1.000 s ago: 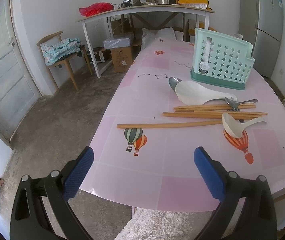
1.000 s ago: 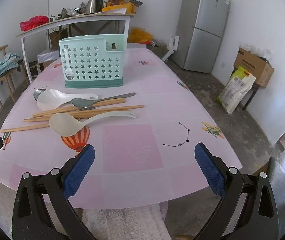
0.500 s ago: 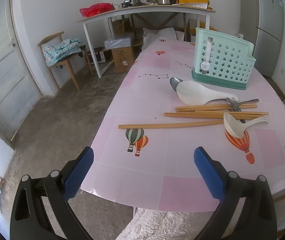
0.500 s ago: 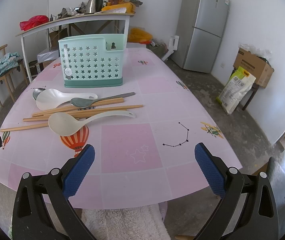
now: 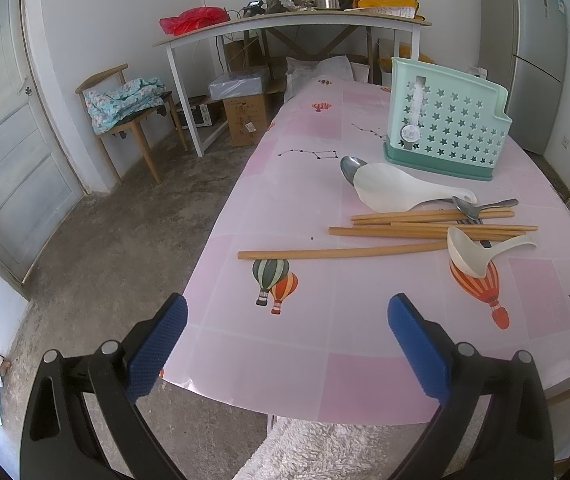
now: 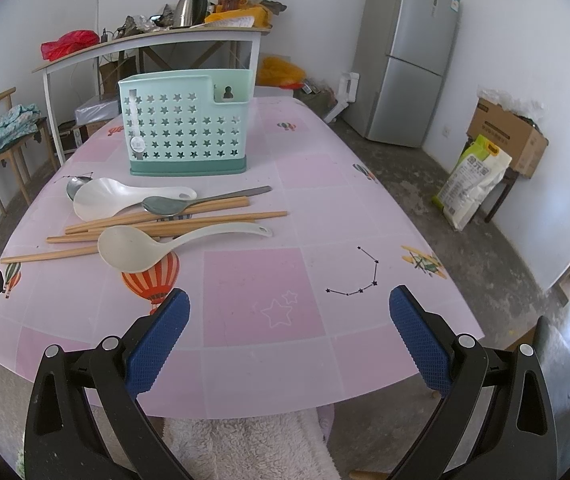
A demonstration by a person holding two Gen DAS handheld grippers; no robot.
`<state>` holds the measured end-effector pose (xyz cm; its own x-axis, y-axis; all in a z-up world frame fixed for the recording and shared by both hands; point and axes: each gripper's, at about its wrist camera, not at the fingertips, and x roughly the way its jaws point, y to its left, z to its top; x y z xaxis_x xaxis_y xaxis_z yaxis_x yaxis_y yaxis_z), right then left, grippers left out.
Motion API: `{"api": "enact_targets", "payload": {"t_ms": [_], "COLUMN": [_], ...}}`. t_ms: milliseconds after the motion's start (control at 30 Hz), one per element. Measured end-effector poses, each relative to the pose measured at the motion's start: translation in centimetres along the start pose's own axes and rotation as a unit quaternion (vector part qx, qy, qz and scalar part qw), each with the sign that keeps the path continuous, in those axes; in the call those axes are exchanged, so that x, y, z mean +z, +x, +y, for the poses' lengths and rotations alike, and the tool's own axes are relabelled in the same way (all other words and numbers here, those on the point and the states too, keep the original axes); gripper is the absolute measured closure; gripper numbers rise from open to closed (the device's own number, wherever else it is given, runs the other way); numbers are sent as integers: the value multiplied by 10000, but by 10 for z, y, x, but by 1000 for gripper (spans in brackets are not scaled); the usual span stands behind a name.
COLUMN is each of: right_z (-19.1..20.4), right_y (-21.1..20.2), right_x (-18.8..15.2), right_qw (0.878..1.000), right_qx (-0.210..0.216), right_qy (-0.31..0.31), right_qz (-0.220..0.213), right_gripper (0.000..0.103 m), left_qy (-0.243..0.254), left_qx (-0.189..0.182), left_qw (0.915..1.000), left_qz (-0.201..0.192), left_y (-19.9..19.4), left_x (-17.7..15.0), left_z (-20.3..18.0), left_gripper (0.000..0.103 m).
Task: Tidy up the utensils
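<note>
Nothing is grasped yet: the left tool (image 5: 287, 344) and the right tool (image 6: 289, 338) are both held released, jaws spread wide and empty, above the near edge of the counter (image 6: 269, 352). The step in hand appears to be the opening one, the choice of a first utensil. All utensils are seen lying loose in one overlapping pile at mid-counter, just near of the mint star-punched caddy (image 6: 187, 122), which stands upright at the far side and seems to hold nothing, though its inside is not shown.

Counted in the pile: one white rice paddle (image 6: 125, 196), one white ladle (image 6: 137, 249), two metal spoons, one (image 6: 165, 205) resting across the chopsticks (image 6: 173, 222) and the other (image 5: 351, 167) mostly hidden beneath the paddle, and roughly six wooden chopsticks, the overlap making the count uncertain. One chopstick (image 5: 345, 251) is set apart at the left.

For the next move, the topmost piece, probably the ladle, would need to be approached by its handle, lifted clear without the chopsticks being dragged, and stood in the caddy.
</note>
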<state>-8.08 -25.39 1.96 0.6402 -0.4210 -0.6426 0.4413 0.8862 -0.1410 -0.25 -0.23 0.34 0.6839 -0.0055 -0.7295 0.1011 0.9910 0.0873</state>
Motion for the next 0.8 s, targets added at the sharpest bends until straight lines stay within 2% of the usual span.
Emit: {"api": "enact_targets", "payload": {"t_ms": [800], "right_z": [1], "right_y": [-2], "right_x": [0], "right_qw": [10000], "right_qx": [-4], "right_qy": [-12], "right_qz": [-1], "right_gripper": [8], "left_qy": [14], "left_qx": [7], "left_qw": [10000], "left_qz": [-4], "left_y": [0], "left_x": [0], "left_z": [0], "left_gripper": [5]}}
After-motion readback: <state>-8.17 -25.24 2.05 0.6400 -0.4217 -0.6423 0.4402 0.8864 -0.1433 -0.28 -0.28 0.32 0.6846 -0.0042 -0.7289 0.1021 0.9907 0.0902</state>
